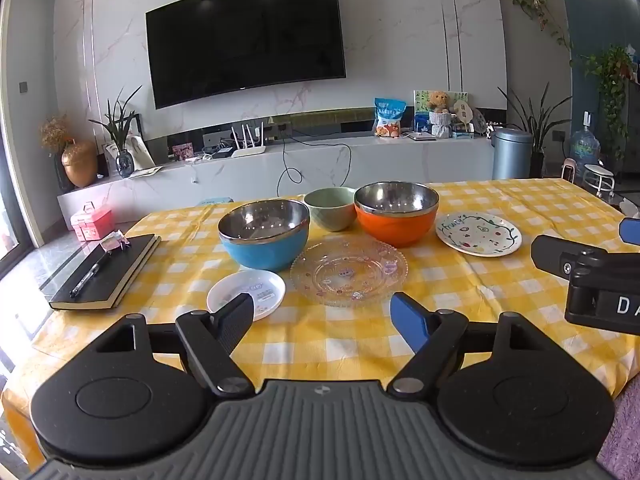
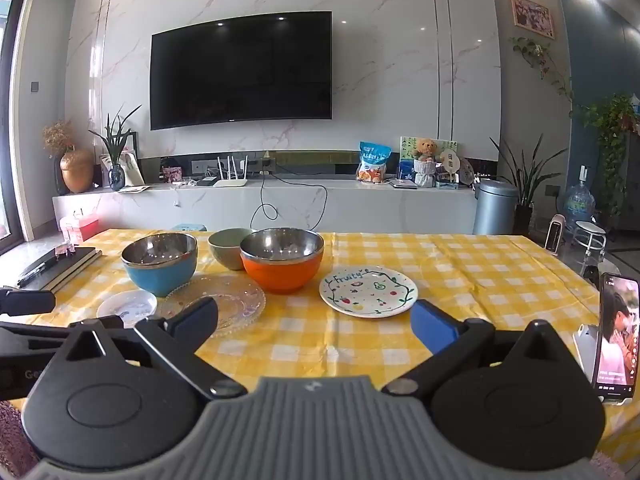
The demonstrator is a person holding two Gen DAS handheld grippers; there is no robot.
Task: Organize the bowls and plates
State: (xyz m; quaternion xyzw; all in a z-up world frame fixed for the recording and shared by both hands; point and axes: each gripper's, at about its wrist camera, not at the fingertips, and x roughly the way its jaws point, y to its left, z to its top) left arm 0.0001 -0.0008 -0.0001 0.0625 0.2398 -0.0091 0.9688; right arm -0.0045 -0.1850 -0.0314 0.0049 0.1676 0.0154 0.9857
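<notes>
Left claw (image 1: 324, 312) and right claw (image 2: 316, 320): both spread wide, empty, above the table (image 2: 480, 280). Clear glass plate (image 1: 348, 272) lies just ahead of the left claw.

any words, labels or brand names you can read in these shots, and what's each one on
"Fruity": hand-painted on the white round plate with fruit drawings.
"DA": white letters, cut off by the frame edge, on the black body of the right gripper.
Small white plastic plate: blue print and a label, too blurred to read.
Blue and white snack bag on the TV console: print too small to read.
Upright phone screen: caption text too small to read.
</notes>
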